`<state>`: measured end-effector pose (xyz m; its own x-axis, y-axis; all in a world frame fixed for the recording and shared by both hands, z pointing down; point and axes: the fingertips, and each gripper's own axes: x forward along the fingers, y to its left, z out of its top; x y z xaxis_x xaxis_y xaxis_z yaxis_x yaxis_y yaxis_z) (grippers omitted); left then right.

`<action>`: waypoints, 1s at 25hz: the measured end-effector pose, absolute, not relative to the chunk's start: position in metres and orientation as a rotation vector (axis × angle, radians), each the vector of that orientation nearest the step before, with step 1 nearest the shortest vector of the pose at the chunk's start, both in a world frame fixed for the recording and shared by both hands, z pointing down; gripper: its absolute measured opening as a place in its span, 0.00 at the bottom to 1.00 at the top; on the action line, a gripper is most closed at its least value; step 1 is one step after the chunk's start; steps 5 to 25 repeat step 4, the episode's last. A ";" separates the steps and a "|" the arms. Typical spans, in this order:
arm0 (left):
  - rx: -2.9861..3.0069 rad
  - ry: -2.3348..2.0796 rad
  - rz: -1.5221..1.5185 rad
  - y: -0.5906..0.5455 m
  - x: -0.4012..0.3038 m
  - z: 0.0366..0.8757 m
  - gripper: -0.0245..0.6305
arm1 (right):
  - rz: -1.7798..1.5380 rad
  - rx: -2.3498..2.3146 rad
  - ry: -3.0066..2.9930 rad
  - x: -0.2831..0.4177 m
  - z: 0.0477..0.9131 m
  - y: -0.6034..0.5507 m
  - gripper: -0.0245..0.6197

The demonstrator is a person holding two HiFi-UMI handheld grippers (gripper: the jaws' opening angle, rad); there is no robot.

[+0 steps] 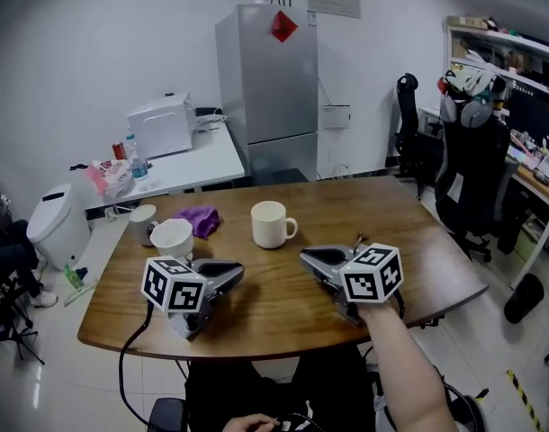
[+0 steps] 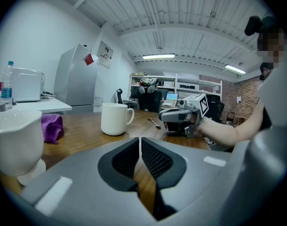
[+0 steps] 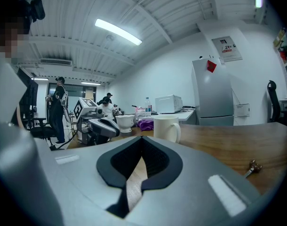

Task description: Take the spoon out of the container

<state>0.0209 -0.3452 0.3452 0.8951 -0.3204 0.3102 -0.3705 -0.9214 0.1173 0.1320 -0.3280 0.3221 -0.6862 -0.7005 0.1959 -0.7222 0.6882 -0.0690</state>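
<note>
A white mug [image 1: 273, 223] stands upright near the middle of the wooden table [image 1: 418, 241]. A small metal spoon [image 1: 358, 238] lies flat on the table to the right of the mug, outside it; it also shows as the spoon [image 2: 154, 122] and the spoon [image 3: 251, 167]. My left gripper [image 1: 239, 273] rests low at the front left, jaws shut with nothing between them [image 2: 140, 139]. At the front right my right gripper [image 1: 305, 257] is also shut and empty [image 3: 142, 138], with the spoon just beyond its right side. Both tips point toward each other.
A white footed cup [image 1: 172, 238], a purple cloth [image 1: 201, 219] and a small bowl [image 1: 141, 214] sit at the table's left. Behind are a fridge [image 1: 270, 88], a side table with a microwave [image 1: 162, 124], and office chairs [image 1: 477, 178] on the right.
</note>
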 end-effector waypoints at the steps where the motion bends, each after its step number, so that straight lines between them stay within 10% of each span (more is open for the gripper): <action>1: 2.887 -0.522 0.433 -0.344 0.023 0.347 0.07 | 0.216 1.171 -2.741 0.134 0.324 -0.326 0.04; 25: 2.883 -0.486 0.456 -0.338 0.031 0.354 0.07 | 0.243 1.201 -2.736 0.141 0.331 -0.317 0.04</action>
